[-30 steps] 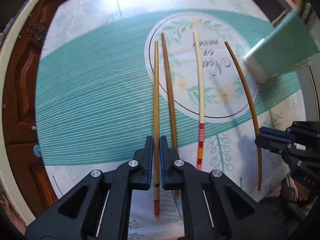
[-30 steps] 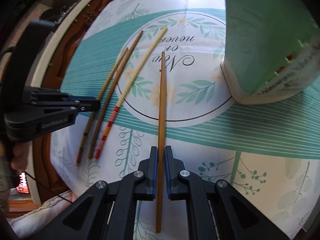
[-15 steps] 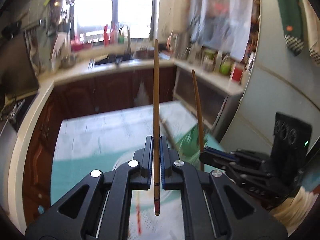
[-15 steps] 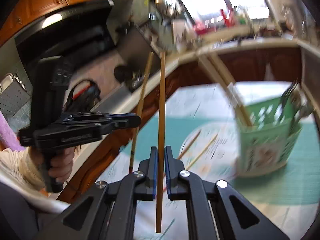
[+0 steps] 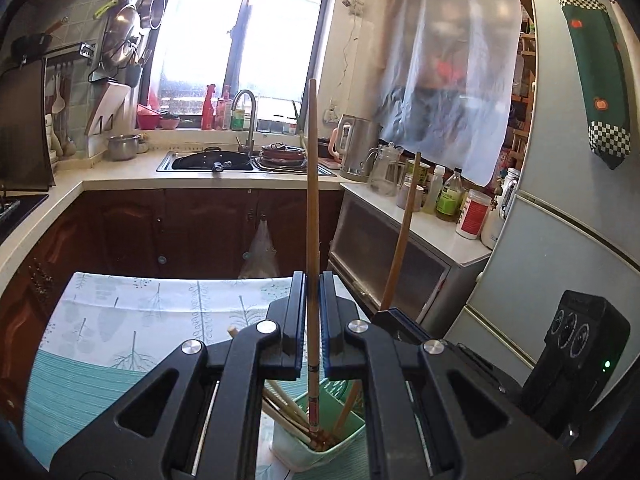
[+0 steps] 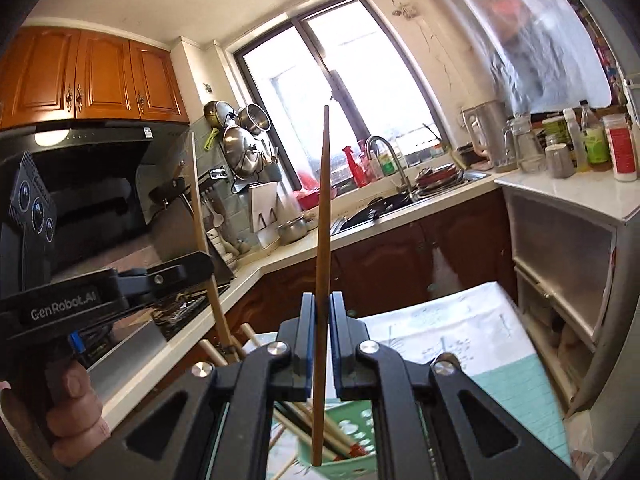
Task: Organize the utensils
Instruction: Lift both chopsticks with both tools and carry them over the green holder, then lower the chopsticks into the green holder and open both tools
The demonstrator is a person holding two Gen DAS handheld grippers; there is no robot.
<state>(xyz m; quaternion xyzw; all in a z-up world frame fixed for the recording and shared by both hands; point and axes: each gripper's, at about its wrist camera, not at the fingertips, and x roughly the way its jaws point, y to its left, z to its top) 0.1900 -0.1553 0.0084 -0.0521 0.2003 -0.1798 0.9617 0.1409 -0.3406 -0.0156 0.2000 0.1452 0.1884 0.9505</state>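
Left wrist view: a second ago the left gripper (image 5: 314,334) pointed down at the patterned tablecloth (image 5: 132,320) with its jaws clamped on a flat-lying, pale bamboo chopstick with a red-banded end (image 5: 312,220); now the view looks almost level across the kitchen and that chopstick stands upright between the fingers, clenched between the blue pads. Its banded lower end hangs below the fingers, inside the mouth of the mint-green plastic utensil cup (image 5: 320,446), among other chopsticks already standing there. Just right of the fingers the right gripper (image 5: 394,314) shows, with a plain brown wooden chopstick (image 5: 402,232) rising from it. Judgement: both sticks have been lifted and tipped vertical over the cup, so the step in hand is the drop-in. Right wrist view: the same change, from table-facing to near level. The right gripper's (image 6: 320,336) jaws are shut on the plain brown chopstick (image 6: 323,220), held upright; its lower tip hangs below the fingers over the green cup (image 6: 352,436). To the left of the fingers, the left gripper (image 6: 200,264) appears side-on, a hand (image 6: 68,412) wrapped round its grip, with its pale chopstick (image 6: 196,200) upright. Both grippers point only slightly below level.
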